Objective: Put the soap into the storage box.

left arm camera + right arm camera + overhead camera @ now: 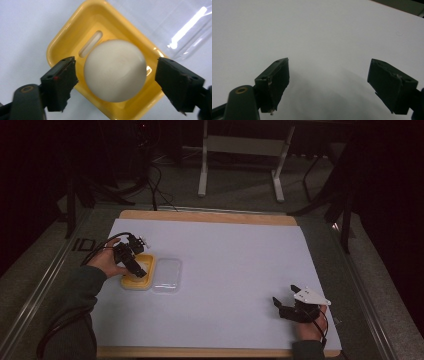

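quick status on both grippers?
Left gripper: open, jaws apart either side of the white soap in the yellow dish, not touching.
Right gripper: open, holding nothing.

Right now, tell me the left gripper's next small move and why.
Probably lift the left gripper straight up and clear: its jaws stand open with gaps either side of the white ball, which sits in the yellow dish. The clear lid beside it may come next.

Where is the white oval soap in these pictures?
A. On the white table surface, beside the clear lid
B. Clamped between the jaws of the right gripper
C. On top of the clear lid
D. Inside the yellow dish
D. In the left gripper view the white soap lies inside the yellow dish, with the open left gripper above it, its jaws clear of the soap on both sides.
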`<state>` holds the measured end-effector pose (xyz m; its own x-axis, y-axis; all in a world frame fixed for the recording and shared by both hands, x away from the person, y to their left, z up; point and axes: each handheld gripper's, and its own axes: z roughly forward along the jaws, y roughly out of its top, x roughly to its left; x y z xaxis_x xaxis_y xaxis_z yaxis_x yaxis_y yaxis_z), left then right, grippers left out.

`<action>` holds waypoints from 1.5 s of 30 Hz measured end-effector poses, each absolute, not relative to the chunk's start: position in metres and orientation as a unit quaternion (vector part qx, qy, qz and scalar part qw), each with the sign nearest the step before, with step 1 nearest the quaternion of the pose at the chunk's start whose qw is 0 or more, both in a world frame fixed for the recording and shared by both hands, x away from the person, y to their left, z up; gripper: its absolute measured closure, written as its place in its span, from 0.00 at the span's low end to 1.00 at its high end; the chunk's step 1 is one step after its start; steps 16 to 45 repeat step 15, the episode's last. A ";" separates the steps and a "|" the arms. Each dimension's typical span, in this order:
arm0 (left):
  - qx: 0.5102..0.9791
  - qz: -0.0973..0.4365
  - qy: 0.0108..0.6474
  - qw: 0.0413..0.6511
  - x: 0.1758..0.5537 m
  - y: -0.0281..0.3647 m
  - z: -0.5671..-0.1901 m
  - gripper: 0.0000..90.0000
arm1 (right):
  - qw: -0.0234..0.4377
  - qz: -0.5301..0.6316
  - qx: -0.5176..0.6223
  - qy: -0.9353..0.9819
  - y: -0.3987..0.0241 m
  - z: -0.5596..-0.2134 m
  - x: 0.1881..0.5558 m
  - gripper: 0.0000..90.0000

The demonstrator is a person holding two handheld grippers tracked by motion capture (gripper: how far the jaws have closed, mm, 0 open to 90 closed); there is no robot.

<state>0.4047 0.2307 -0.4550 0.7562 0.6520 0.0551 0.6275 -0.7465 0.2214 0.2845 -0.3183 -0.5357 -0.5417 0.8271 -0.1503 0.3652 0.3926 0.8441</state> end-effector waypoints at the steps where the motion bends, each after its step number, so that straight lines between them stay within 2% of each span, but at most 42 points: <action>1: 0.933 0.068 0.341 0.096 0.404 0.230 -0.453 0.22 | 0.290 0.398 0.381 0.783 -0.318 -0.536 0.284 0.20; 4: 0.934 0.072 0.335 0.104 0.401 0.227 -0.448 0.24 | 0.290 0.398 0.381 0.782 -0.318 -0.536 0.284 0.20; 6: 0.934 0.067 0.332 0.113 0.400 0.226 -0.444 0.33 | 0.290 0.398 0.381 0.782 -0.318 -0.536 0.285 0.20; 9: 0.933 0.070 0.328 0.129 0.398 0.223 -0.438 0.41 | 0.289 0.399 0.382 0.782 -0.318 -0.536 0.285 0.20; 14: 0.935 0.086 0.313 0.140 0.386 0.214 -0.435 0.46 | 0.289 0.399 0.382 0.782 -0.319 -0.536 0.285 0.20; 45: 0.935 0.089 0.310 0.143 0.384 0.212 -0.435 0.46 | 0.288 0.399 0.383 0.782 -0.319 -0.536 0.285 0.20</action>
